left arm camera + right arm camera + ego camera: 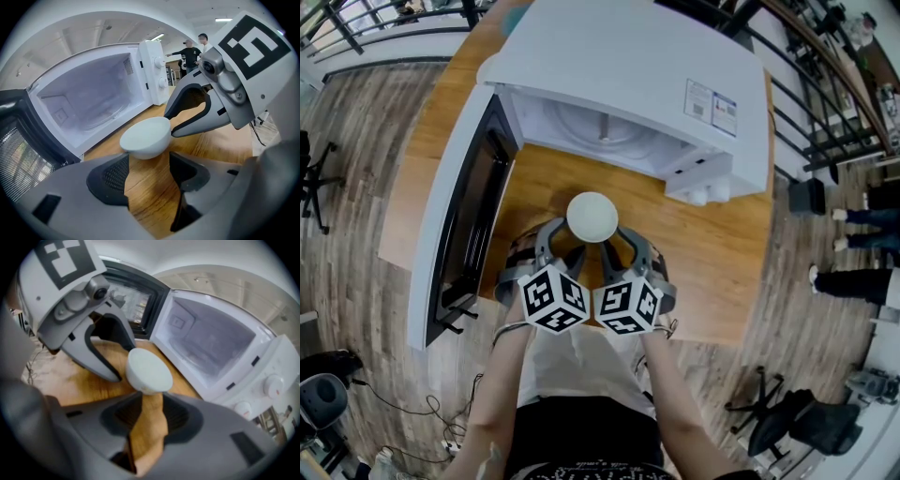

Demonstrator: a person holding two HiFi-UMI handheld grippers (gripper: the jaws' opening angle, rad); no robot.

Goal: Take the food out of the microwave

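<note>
Looking down on one wooden table (722, 253). On it, one white microwave (628, 66) with its one door (455, 216) swung wide open. In front of that, two grippers side by side: left gripper (149, 164) and right gripper (150, 401), each with two jaws standing apart and only table wood between them. Smallest, one white bowl (592, 217), out of the microwave, right at the tips between both grippers, touching a jaw of the right one.

Both forearms (499, 398) reach forward – left gripper (565, 240) and right gripper (614, 243) side by side (tips converging), tilted down, jaws apart.
</note>
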